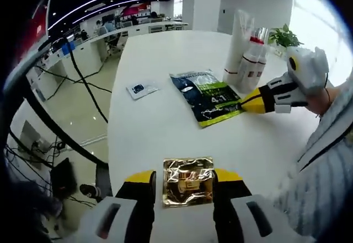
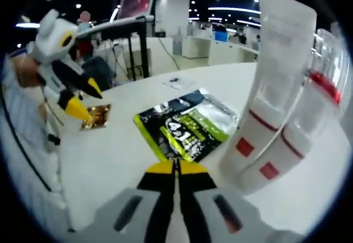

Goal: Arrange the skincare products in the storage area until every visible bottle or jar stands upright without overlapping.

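Note:
A gold foil sachet [image 1: 187,181] lies flat on the white table [image 1: 149,133] between the yellow tips of my left gripper [image 1: 185,176], which is open. In the right gripper view this sachet [image 2: 97,116] sits just under the left gripper [image 2: 84,98]. A green and black pouch [image 1: 207,96] lies mid-table. My right gripper [image 2: 176,167] is shut, its tips meeting on the near edge of the pouch [image 2: 185,124]. Beside it stand a tall white tube [image 2: 273,88] and a clear bottle with red bands [image 2: 309,122], both upright and touching.
A small white card with a blue mark [image 1: 142,90] lies left of the pouch. A green plant [image 1: 284,35] stands behind the tube [image 1: 238,44] and bottle [image 1: 255,61]. A person's striped sleeve [image 1: 325,160] crosses the right side. The table edge drops to an office floor with cables.

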`<state>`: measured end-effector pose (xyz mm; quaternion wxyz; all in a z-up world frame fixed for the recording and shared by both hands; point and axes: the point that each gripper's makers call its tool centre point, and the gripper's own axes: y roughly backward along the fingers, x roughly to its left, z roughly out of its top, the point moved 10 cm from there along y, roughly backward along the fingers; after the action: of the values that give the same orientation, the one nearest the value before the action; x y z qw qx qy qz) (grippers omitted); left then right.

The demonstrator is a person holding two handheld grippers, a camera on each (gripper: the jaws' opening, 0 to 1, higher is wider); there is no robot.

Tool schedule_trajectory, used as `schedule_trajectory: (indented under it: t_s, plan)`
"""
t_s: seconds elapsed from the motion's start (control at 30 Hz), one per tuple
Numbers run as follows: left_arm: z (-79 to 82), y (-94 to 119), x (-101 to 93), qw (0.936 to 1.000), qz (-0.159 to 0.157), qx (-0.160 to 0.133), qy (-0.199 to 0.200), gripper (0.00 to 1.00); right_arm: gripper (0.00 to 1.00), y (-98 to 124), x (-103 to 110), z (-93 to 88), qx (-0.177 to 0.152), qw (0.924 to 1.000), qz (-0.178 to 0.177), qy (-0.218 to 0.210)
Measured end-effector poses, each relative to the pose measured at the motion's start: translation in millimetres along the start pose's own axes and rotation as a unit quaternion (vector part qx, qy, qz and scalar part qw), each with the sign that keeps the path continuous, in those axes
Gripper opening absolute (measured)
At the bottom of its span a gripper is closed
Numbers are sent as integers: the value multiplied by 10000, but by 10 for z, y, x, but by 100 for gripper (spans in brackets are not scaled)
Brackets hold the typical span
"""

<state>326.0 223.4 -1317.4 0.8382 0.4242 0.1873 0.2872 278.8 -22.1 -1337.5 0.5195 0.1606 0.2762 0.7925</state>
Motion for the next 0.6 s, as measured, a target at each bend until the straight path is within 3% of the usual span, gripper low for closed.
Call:
schedule_trajectory:
  t_s: [0.2,0.6]
  plan:
    - [4,-66,-55,9998,75,185,-51,42,1,3,-1,-1,-10,10000,2,33]
    - [69,-64,-120,9988,-149,452,140,42,2,1,-8,-6,-38,10000,32,4]
